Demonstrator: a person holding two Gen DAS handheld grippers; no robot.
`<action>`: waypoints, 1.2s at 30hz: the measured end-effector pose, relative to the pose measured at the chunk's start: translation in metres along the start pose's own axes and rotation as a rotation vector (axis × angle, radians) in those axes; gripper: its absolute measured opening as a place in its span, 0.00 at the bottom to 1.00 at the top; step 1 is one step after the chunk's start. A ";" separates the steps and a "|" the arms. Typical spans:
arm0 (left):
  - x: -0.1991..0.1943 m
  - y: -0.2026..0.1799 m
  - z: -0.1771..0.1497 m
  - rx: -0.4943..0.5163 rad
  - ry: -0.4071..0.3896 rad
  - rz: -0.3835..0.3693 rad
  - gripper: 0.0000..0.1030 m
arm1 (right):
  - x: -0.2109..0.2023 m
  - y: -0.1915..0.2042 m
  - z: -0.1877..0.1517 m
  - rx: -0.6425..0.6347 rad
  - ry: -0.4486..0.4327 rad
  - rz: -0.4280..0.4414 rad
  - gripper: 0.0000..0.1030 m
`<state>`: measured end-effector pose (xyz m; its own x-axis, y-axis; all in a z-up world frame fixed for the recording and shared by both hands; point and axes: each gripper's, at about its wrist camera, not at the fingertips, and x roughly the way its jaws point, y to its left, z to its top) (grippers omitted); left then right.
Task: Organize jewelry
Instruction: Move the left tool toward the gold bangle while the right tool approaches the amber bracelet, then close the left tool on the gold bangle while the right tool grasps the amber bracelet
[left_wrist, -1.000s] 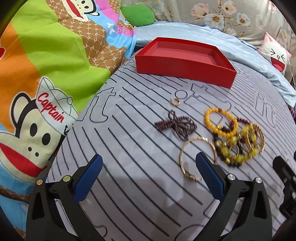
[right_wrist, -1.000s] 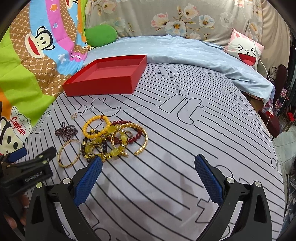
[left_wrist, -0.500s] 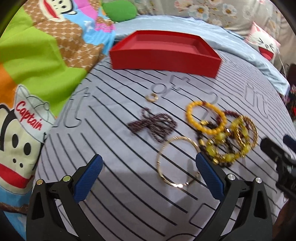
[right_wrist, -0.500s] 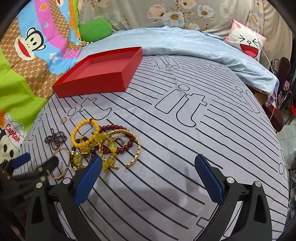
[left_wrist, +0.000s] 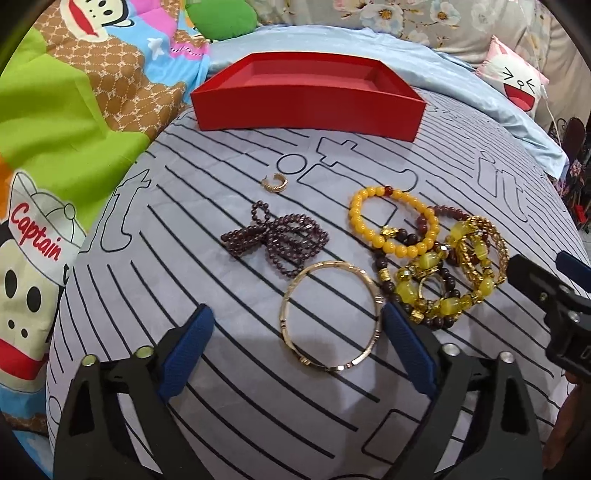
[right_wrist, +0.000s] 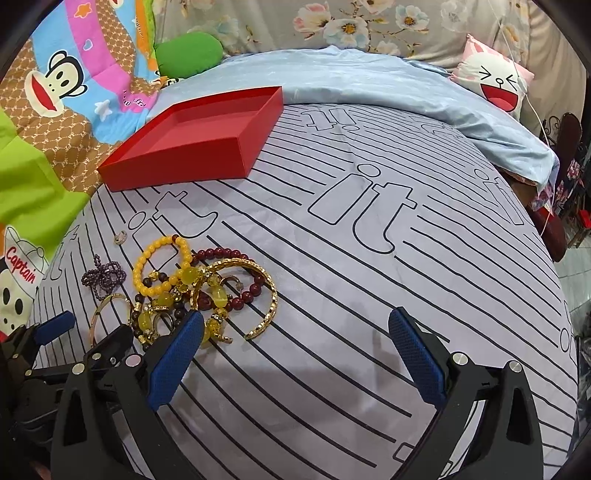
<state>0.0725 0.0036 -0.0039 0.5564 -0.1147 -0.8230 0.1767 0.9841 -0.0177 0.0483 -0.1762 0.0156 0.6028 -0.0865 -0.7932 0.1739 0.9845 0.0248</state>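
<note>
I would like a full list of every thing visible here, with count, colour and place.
red tray: one, red, empty, far end of striped sheet
small ring: one, gold, before the tray
bead strand: one, dark purple, bunched, mid sheet
thin bangle: one, gold, nearest the left gripper
yellow bead bracelet: one, yellow, edge of the tangled pile
striped sheet: one, grey
left gripper: blue pads, jaws just been closing, nothing gripped
right gripper: blue pads, open
</note>
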 end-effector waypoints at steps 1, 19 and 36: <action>-0.002 -0.001 0.001 0.006 -0.005 -0.009 0.73 | 0.001 0.000 0.001 0.000 0.002 0.000 0.94; -0.007 0.011 0.003 -0.020 0.002 -0.079 0.51 | 0.008 0.005 0.004 -0.006 0.019 0.017 0.89; -0.014 0.008 0.005 0.000 -0.022 -0.063 0.50 | 0.013 -0.005 0.015 0.017 0.003 0.015 0.79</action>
<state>0.0702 0.0120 0.0105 0.5615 -0.1798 -0.8077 0.2120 0.9748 -0.0696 0.0673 -0.1850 0.0142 0.6030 -0.0707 -0.7946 0.1776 0.9830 0.0473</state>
